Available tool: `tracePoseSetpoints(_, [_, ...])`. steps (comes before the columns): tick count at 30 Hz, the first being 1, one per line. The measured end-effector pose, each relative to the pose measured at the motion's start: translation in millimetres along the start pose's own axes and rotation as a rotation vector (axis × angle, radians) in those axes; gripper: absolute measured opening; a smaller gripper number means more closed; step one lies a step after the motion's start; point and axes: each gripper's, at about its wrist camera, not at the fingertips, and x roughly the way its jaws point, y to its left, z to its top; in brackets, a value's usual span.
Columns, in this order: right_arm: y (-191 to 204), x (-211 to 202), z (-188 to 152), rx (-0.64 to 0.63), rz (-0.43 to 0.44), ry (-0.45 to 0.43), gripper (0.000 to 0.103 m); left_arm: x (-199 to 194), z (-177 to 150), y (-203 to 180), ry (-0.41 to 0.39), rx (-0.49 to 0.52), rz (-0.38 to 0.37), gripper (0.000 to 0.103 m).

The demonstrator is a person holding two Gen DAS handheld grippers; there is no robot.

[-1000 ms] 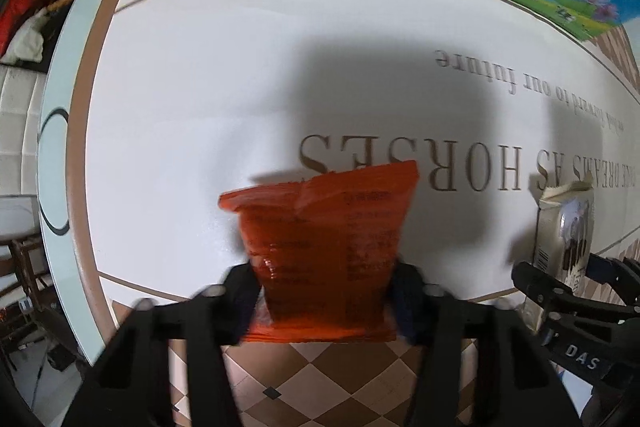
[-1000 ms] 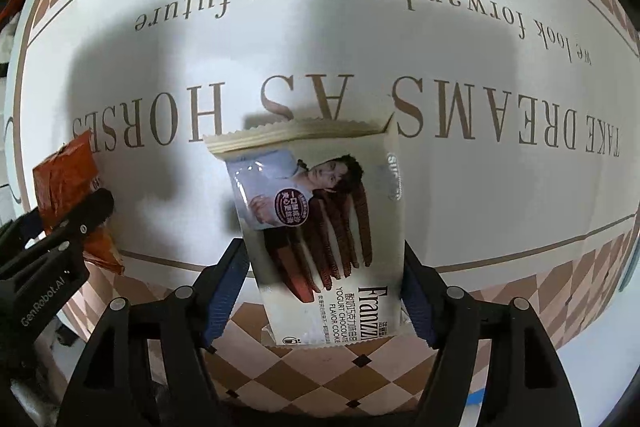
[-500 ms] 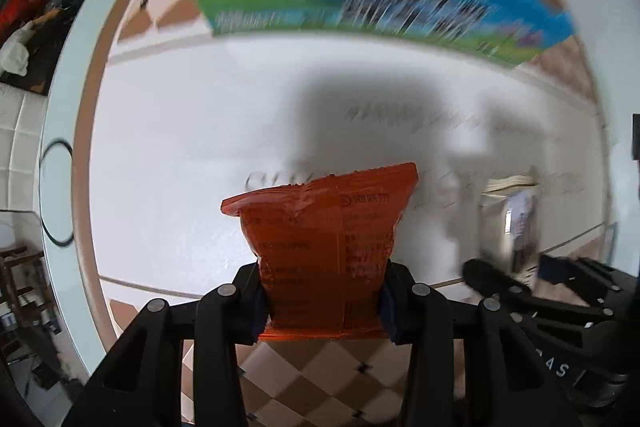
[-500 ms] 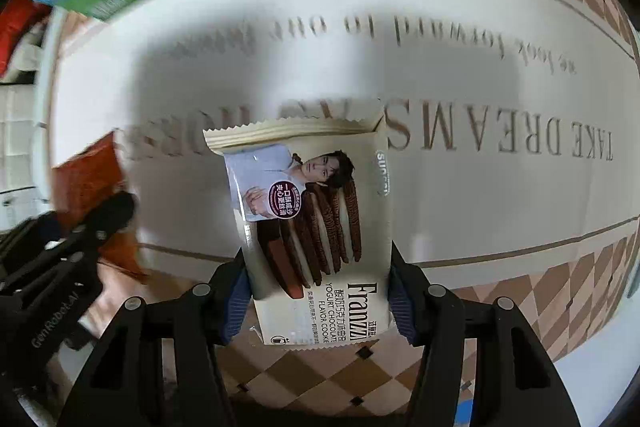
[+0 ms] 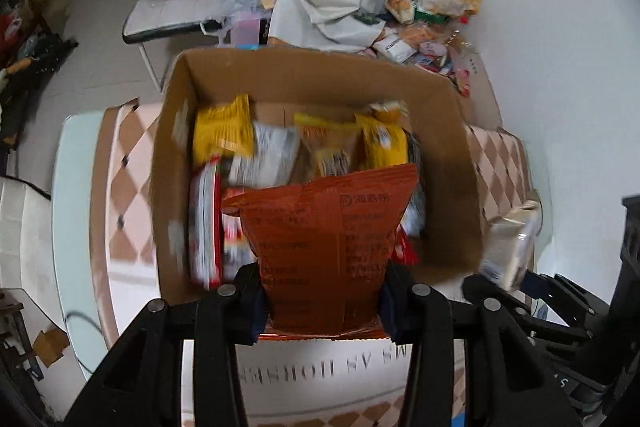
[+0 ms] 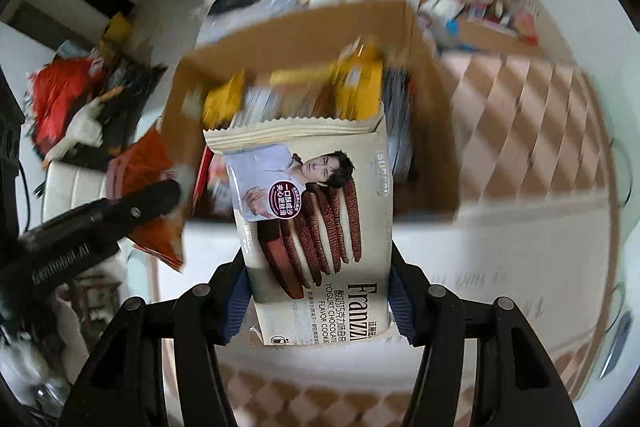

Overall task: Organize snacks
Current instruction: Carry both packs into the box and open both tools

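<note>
Now we hold the orange snack packet clamped between our left gripper fingers, its lower end pinched by both pads, the rest jutting over the open cardboard box of snacks on the bench. Our right gripper fingers pinch the cream Franzzi cookie packet by its lower edges, above the same box's near wall.

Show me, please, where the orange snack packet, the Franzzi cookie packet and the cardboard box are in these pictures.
orange snack packet [image 5: 324,251]: left wrist view, middle of its printed face.
Franzzi cookie packet [image 6: 316,227]: right wrist view, on the pictured cookies.
cardboard box [image 5: 312,79]: left wrist view, inner face of its far wall.
</note>
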Motion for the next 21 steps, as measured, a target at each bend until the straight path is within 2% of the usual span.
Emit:
tracePoseSetpoints(1, [0.3, 1.3, 13.5, 0.005, -0.008, 0.0, 0.062, 14.3, 18.6, 3.2, 0.029, -0.008, 0.004, 0.041])
tracePoseSetpoints(5, [-0.5, 33.7, 63.5, 0.018, -0.067, 0.026, 0.062, 63.1, 56.1, 16.8, 0.126, -0.039, 0.008, 0.041])
tracePoseSetpoints(8, [-4.4, 68.1, 84.7, 0.025, -0.101, 0.058, 0.062, 94.4, 68.6, 22.1, 0.2, -0.054, -0.006, 0.041])
tracePoseSetpoints(12, [-17.0, 114.3, 98.3, 0.026, -0.135, 0.104, 0.062, 122.0, 74.4, 24.5, 0.273, -0.06, -0.02, 0.041])
tracePoseSetpoints(16, [-27.1, 137.1, 102.3, 0.038, -0.143, 0.133, 0.062, 137.4, 75.8, 24.4, 0.316, -0.058, -0.031, 0.041])
tracePoseSetpoints(20, [-38.3, 148.0, 106.5, 0.074, -0.105, 0.152, 0.063, 146.3, 71.7, 19.7, 0.373, -0.037, -0.03, 0.042])
tracePoseSetpoints(21, [-41.0, 151.9, 107.0, 0.082, -0.089, 0.171, 0.064, 147.6, 70.4, 19.4, 0.383, -0.037, -0.025, 0.046])
